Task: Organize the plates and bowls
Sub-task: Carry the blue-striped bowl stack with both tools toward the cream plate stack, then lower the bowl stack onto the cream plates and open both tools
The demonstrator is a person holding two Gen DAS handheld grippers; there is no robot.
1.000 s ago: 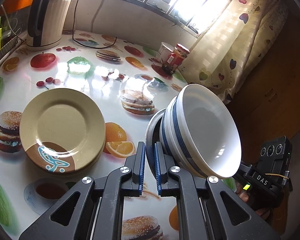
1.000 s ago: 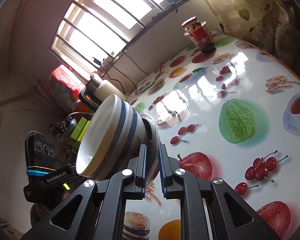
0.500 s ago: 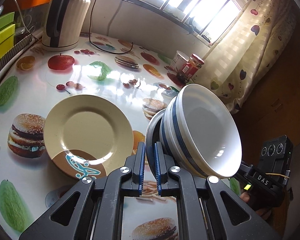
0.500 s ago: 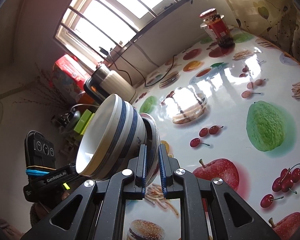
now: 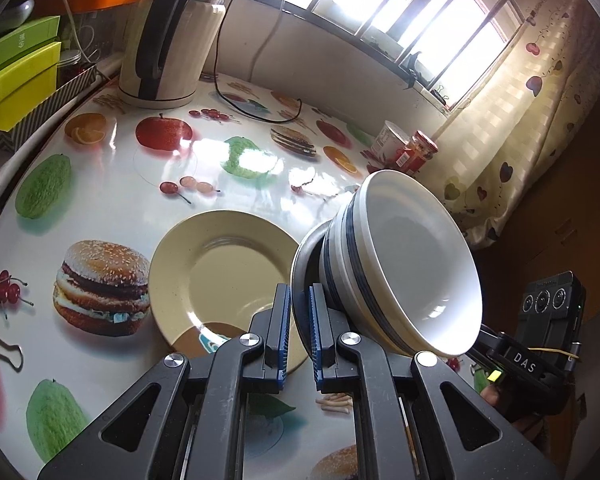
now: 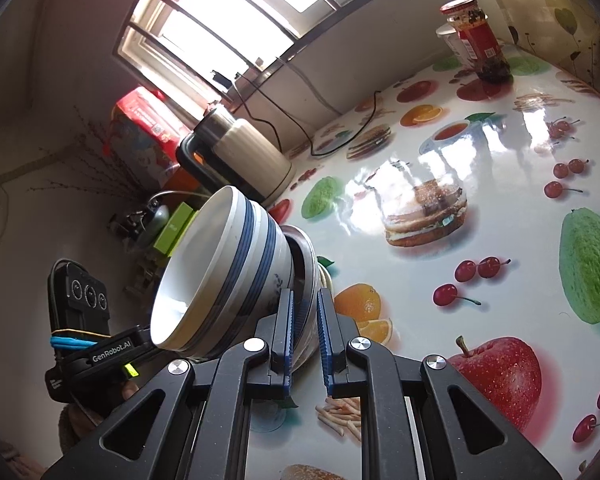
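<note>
Glossy fruit-and-burger tabletop [image 5: 112, 196] under a barred window [image 5: 412, 12], both grippers [image 5: 298, 332] [image 6: 304, 336] clamped on the steel plate [image 5: 302, 256] carrying stacked bowls [image 5: 404, 264], now drifted above the yellow plate [image 5: 216, 276], kettle [image 5: 172, 36] closer.

The bowls [image 5: 404, 268] sit on a metal plate [image 5: 302, 264], right of the plate [image 5: 220, 276] on the table [image 5: 112, 200]. A kettle [image 5: 172, 36] stands behind, a jar [image 5: 418, 152] far right.
</note>
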